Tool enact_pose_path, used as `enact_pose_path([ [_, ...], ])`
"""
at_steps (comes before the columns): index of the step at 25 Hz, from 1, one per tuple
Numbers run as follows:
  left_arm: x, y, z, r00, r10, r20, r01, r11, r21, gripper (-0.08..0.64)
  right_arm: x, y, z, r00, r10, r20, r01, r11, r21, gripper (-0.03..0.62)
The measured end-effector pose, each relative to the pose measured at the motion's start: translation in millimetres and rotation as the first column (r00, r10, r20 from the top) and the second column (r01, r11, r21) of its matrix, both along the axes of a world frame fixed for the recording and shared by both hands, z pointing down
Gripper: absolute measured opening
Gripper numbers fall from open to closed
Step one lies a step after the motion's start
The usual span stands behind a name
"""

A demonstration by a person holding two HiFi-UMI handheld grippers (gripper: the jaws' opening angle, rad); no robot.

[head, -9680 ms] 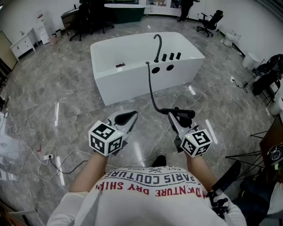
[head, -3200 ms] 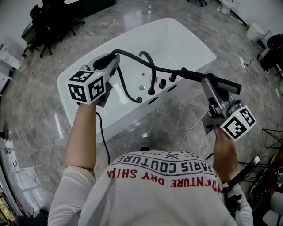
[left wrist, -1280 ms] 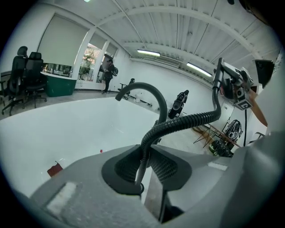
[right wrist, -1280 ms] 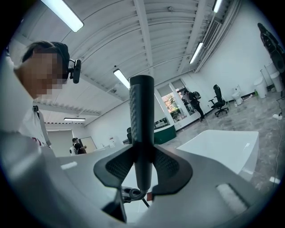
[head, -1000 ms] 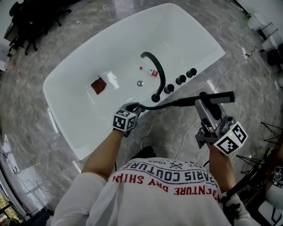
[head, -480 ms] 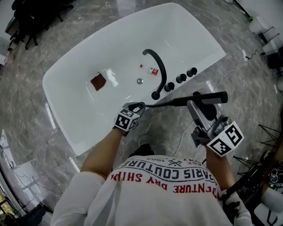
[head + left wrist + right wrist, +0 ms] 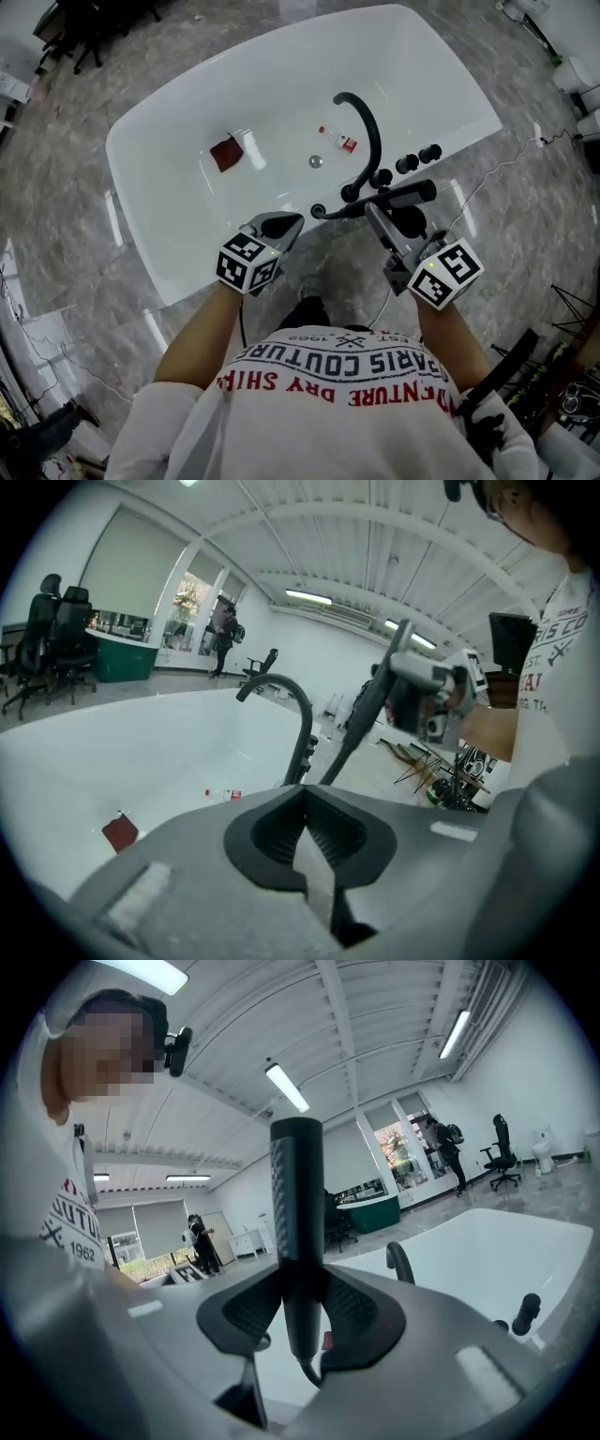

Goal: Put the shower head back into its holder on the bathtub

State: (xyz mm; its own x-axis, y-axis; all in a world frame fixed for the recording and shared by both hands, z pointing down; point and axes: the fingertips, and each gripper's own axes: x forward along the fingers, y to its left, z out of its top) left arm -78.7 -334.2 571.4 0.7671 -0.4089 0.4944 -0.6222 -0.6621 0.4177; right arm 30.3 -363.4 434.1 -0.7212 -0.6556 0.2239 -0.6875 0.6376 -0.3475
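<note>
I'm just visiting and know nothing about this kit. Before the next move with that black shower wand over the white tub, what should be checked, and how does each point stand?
1. Grip on the black stick-shaped shower head: right gripper jaws clamp it: ok.
2. Left gripper out of the way: jaws just closed, nothing between them: ok.
3. Black flexible hose: only a short, unkinked stretch shows above the white bathtub's rim: ok.
4. Holder opening free: hidden beneath the shower head: cannot tell.
5. Shower head seated: held above the rim: not ok.
</note>
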Motion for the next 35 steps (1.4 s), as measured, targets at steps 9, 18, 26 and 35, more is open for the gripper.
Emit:
enact_pose_path([
  [9,-26,29,-45,0.999,-0.023,-0.046,0.025,0.999,0.039,0.003,-39,-9,107,0.971,-0.087,-0.225,0.077,0.996,-0.054,0.135],
  [18,-49,41,-47,0.994,-0.081,-0.072,0.083,0.996,0.018,0.003,-51,-17,179,0.948,-0.089,-0.305,0.055,0.991,-0.119,0.135],
  [26,-69,47,-28,0.991,-0.121,-0.059,0.119,0.993,-0.027,0.003,-54,-15,243,0.914,-0.135,-0.384,0.054,0.976,-0.213,0.135],
  [35,-79,43,-17,0.984,-0.161,-0.076,0.158,0.986,-0.045,0.003,-69,-2,267,0.892,-0.193,-0.409,0.106,0.968,-0.226,0.143],
])
